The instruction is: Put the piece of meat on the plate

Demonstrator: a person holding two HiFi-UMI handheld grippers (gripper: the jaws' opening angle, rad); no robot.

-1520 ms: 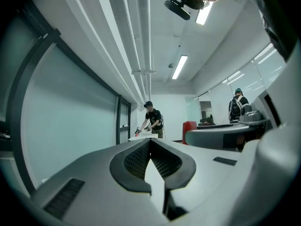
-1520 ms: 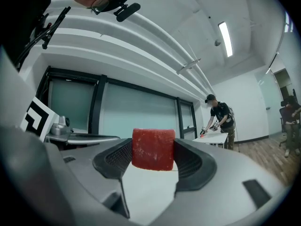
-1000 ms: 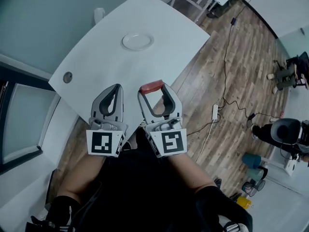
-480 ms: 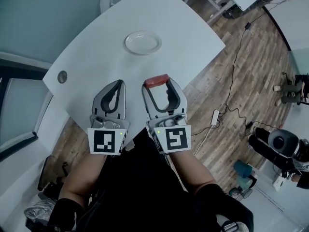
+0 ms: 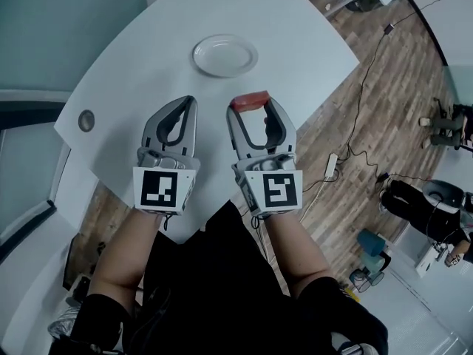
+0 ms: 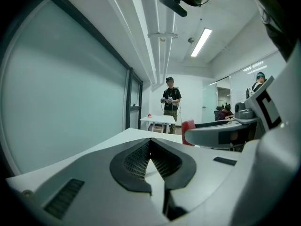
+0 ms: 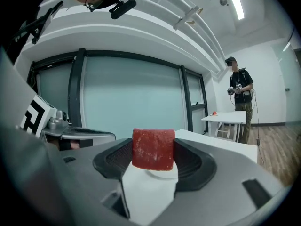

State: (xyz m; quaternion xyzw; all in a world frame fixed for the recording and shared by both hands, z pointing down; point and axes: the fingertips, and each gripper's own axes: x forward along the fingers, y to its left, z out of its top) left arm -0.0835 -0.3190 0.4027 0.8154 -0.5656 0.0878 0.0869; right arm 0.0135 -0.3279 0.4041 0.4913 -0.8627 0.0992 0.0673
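We have drawn nearer the plate. Fingers of our right gripper clamp the piece of meat, the plate ahead and slightly left of them. Our left gripper has its fingers together, empty.

Office or lab workspace.
Glass partition walls, white tables, a wood floor, strip ceiling lights, and a person standing in head-mounted gear.
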